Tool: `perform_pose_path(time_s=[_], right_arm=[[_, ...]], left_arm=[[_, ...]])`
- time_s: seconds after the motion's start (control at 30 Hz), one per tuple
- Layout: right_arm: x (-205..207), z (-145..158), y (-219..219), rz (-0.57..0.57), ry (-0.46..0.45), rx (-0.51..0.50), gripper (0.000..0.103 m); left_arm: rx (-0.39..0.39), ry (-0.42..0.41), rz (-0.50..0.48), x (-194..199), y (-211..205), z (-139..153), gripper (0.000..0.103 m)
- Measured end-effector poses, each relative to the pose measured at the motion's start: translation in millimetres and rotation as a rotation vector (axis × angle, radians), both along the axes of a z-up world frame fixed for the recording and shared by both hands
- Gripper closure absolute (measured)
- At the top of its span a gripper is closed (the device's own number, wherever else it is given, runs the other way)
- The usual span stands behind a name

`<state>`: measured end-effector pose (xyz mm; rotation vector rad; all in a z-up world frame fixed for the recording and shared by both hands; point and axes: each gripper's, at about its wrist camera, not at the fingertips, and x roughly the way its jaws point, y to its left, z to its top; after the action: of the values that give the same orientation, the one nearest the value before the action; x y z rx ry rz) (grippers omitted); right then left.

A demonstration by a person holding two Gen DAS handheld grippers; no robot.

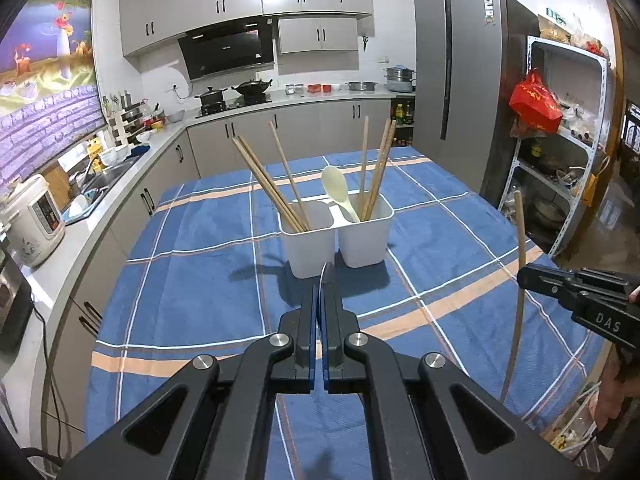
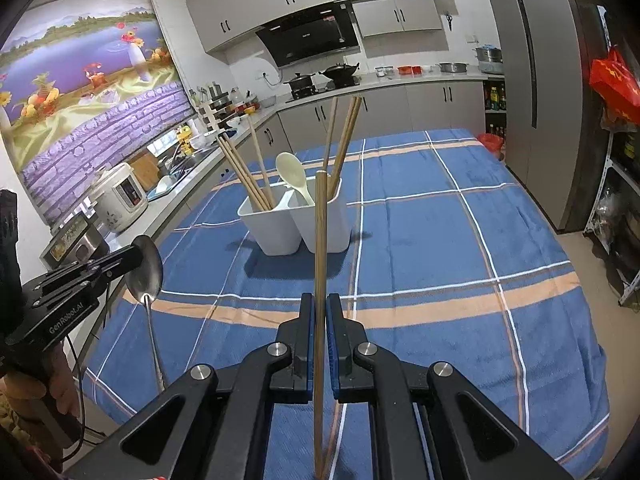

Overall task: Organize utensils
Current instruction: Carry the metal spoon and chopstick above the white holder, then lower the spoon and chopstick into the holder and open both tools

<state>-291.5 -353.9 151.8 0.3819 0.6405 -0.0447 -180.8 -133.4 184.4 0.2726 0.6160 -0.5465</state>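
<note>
Utensil sorting nearly complete: two items in hand, none seen loose on the desk.

The white plastic two-compartment holder point(image 1: 336, 236) stands mid-desk on the blue plaid cloth point(image 1: 200, 280). Its left compartment holds three wooden chopsticks point(image 1: 276, 188); its right compartment holds three more wooden chopsticks point(image 1: 378, 168) plus a cream plastic spoon point(image 1: 338, 192), so the types are mixed there. The left gripper point(image 1: 323, 280), near and just in front of the holder, has its fingers closed on the bowl of a metal spoon point(image 2: 145, 270), handle hanging down. The right gripper point(image 2: 320, 312), near right of the holder, has its fingers clamped on a single wooden chopstick point(image 2: 319, 280) held upright. Judged remaining: deposit both held items in the holder. Parts of the desk lie outside both views.
</note>
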Motion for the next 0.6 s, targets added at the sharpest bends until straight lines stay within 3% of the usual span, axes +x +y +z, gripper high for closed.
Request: perform_pose_path(time_s=[0.43,0.6], right_arm=[[25.4,10.8,-7.2,0.011,-0.046,0.029,0.097],[38.5,15.0,-14.5,0.008,-0.064,0.046,0.097]], left_arm=[[0.059,-0.020,0.023,20.7,-13.6,-2.2,0.101],[0.041,-0.036,0.031,34.9,-17.0,7.0,0.101]])
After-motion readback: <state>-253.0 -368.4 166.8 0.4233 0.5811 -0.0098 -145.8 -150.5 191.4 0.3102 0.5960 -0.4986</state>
